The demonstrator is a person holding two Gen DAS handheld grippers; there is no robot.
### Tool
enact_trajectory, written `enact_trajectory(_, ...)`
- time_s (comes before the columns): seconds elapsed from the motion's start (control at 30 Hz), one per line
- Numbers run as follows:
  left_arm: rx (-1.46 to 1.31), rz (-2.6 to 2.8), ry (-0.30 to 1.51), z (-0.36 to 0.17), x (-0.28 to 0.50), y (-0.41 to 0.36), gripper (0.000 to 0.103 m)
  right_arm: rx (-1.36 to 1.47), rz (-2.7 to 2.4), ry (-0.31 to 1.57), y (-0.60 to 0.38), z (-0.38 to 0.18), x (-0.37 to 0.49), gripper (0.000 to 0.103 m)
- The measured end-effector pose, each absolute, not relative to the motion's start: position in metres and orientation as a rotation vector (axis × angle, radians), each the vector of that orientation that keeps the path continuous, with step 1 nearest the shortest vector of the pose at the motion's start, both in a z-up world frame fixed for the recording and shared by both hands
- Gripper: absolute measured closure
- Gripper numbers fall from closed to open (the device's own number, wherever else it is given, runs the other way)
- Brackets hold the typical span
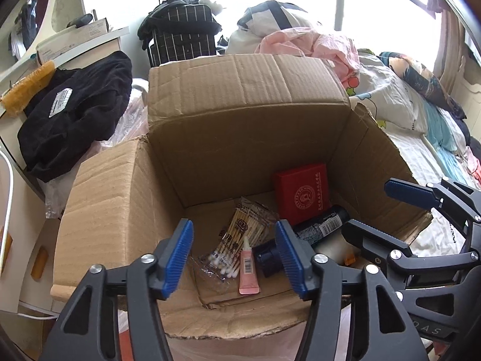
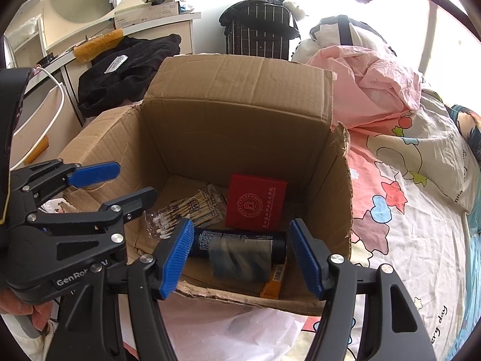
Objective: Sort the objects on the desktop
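Inside the cardboard box (image 1: 246,138), a red box (image 1: 303,194), cotton swabs (image 1: 237,240) and a pink tube (image 1: 248,273) lie; writing unreadable. Left gripper (image 1: 234,258) and right gripper (image 2: 240,255) hang half-open, empty, above a blurred dark bottle (image 2: 240,248).

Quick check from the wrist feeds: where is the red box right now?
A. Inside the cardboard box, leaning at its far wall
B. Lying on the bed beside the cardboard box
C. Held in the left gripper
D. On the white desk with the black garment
A: the red box stands tilted inside the cardboard box near the far wall, behind the dark bottle; neither gripper touches it.
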State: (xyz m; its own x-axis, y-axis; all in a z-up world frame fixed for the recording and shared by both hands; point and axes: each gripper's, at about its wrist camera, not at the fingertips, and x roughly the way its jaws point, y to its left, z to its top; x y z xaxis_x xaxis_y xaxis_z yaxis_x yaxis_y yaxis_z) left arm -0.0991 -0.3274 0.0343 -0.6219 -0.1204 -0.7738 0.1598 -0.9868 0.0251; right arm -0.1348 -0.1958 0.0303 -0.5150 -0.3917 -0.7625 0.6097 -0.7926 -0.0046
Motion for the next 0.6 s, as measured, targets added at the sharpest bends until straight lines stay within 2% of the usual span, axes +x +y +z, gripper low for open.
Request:
enact_trajectory(0.33,1.279,-2.691,0.085,0.037,-0.095,-0.329,0.035,1.05,-2.302,0.369,-0.192,0.032,-0.132,0.036)
enact_trajectory(0.5,1.267,-2.686,0.055,0.04,-0.094,-0.322,0.026,1.041,-2.313,0.374,-0.186,0.034,-0.13,0.036)
enact_trajectory(0.6,1.255,-2.682,0.037,0.043,-0.094,-0.316,0.024,1.037,-2.322,0.366,-0.18,0.036,-0.129,0.036)
